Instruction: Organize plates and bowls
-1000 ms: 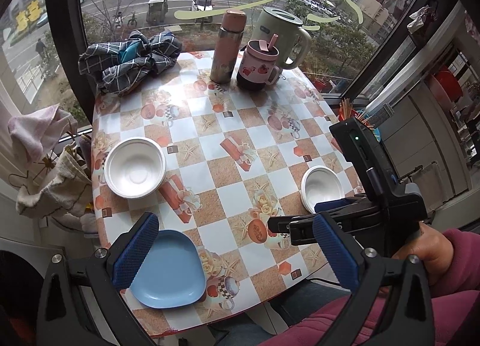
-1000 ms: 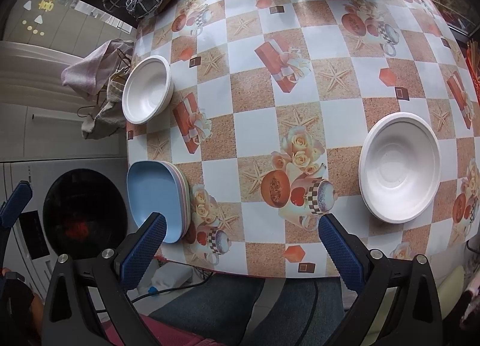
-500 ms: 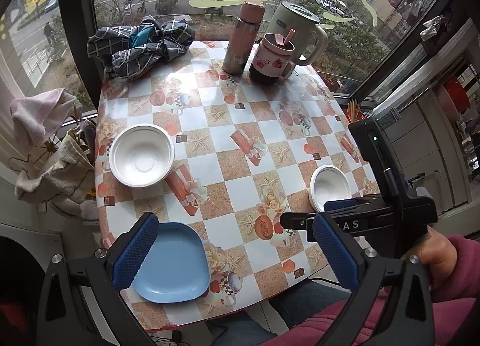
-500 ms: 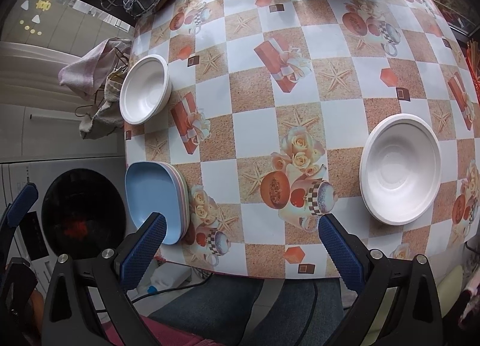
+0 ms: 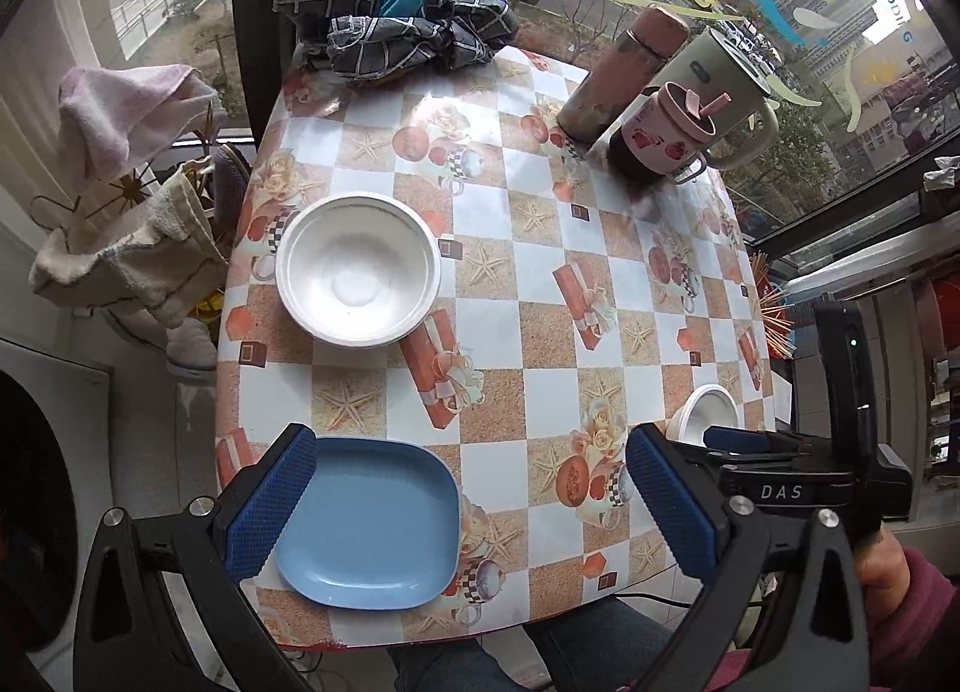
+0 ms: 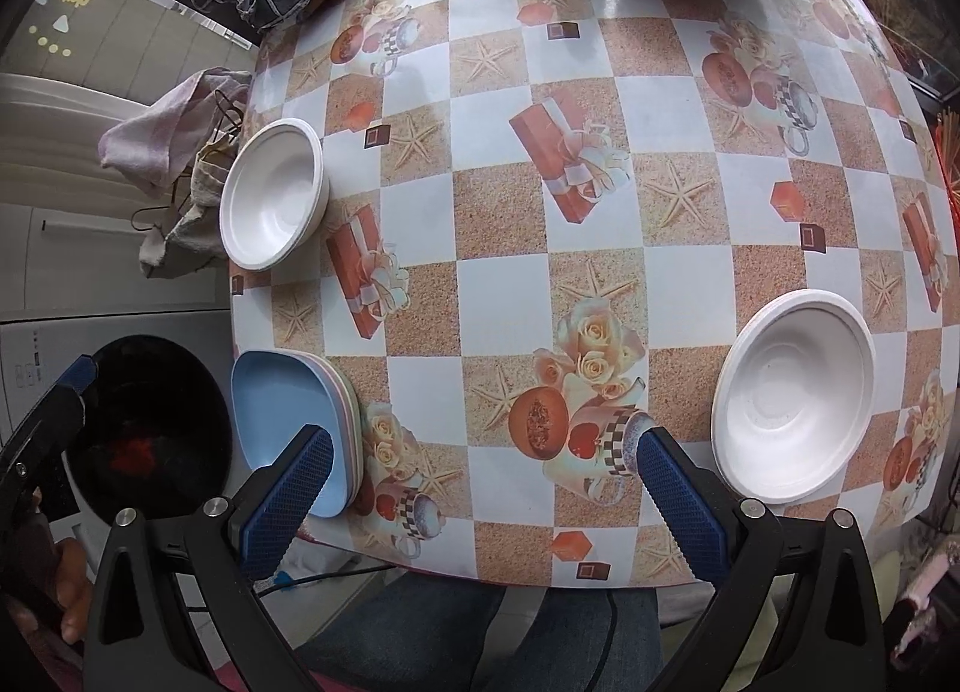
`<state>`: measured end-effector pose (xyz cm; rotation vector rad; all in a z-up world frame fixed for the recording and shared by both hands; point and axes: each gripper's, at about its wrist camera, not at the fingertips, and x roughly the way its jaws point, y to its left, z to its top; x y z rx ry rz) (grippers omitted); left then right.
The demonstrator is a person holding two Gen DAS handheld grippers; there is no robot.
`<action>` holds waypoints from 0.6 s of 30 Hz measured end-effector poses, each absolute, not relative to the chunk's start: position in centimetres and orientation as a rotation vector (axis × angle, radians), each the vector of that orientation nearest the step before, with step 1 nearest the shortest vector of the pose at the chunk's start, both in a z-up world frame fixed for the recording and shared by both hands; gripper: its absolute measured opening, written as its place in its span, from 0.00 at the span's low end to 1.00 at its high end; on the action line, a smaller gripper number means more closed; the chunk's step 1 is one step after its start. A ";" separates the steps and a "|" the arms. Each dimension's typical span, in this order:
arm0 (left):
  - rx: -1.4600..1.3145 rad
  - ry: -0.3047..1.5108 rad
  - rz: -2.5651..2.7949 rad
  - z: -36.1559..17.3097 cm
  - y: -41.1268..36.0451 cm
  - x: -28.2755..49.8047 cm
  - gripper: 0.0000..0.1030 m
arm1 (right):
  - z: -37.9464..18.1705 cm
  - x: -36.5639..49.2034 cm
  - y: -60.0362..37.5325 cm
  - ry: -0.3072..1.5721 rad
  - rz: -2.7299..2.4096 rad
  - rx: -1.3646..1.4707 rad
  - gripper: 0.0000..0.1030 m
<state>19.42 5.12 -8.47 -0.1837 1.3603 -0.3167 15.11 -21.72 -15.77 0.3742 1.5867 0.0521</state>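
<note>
A blue plate (image 5: 369,521) tops a small stack at the table's near left corner; the stack also shows in the right wrist view (image 6: 288,431). One white bowl (image 5: 358,269) sits at the left edge, also seen in the right wrist view (image 6: 273,203). A second white bowl (image 6: 792,395) sits near the front right, partly hidden behind the right gripper in the left wrist view (image 5: 708,413). My left gripper (image 5: 474,509) is open and empty above the plate. My right gripper (image 6: 480,497) is open and empty above the front edge.
A checked cloth (image 5: 390,26), a flask (image 5: 624,74), a pink cup (image 5: 663,137) and a kettle (image 5: 720,86) stand at the table's far end. Rags (image 5: 120,224) hang off the left side. A washing machine (image 6: 132,428) stands below left.
The left gripper has risen and swung left, so the left bowl and blue plate sit more centrally in its view. The right gripper has barely moved.
</note>
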 end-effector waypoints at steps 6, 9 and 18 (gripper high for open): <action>-0.168 1.367 -0.201 -10.3 5.8 20.9 1.00 | -16.2 18.3 -20.6 1.585 0.075 0.309 0.99; -0.168 1.361 -0.115 -11.3 7.2 21.7 1.00 | -16.9 19.5 -20.2 1.595 0.078 0.285 0.99; -0.162 1.408 0.053 -15.5 10.3 25.0 1.00 | -19.8 22.5 -19.2 1.643 0.071 0.256 0.99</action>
